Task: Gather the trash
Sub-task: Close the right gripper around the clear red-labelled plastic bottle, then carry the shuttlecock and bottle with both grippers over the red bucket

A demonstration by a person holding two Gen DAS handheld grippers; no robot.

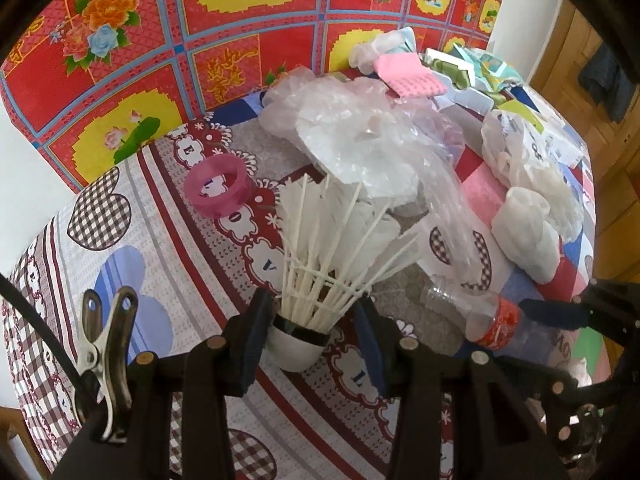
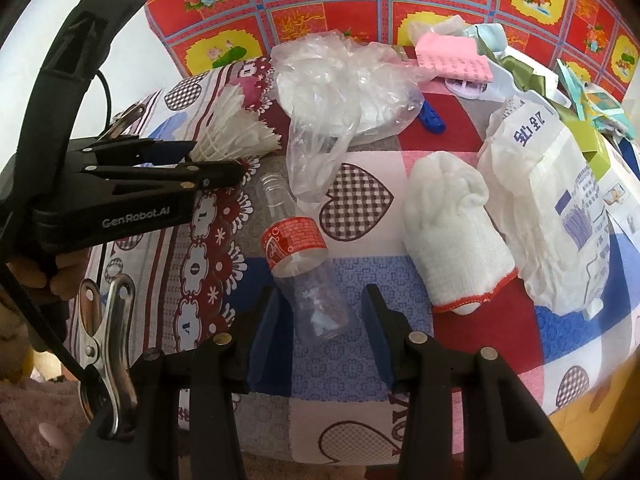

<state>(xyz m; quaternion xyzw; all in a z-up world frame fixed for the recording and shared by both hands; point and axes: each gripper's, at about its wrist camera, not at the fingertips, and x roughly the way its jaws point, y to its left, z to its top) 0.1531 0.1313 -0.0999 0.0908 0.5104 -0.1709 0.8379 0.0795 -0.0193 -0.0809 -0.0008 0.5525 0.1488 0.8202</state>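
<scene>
Bright even daylight, soft shadows, strong fisheye warp w/ dark vignetted corners.

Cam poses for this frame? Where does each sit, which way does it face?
Left wrist: rides the left gripper, looking forward over the white feather shuttlecock between its open fingers; right gripper intrudes at right.
Right wrist: rides the right gripper, fingers open around the clear plastic bottle with red label; left gripper shows side-on.
Shared: shuttlecock, bottle, crumpled clear plastic bag.

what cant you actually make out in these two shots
- Left wrist view: the shuttlecock cork's far sides, hidden behind the left claw's fingers.
- Left wrist view: the plastic bottle's base, behind the right claw.
- Right wrist view: the blue clip, mostly under the clear plastic bag.
</scene>
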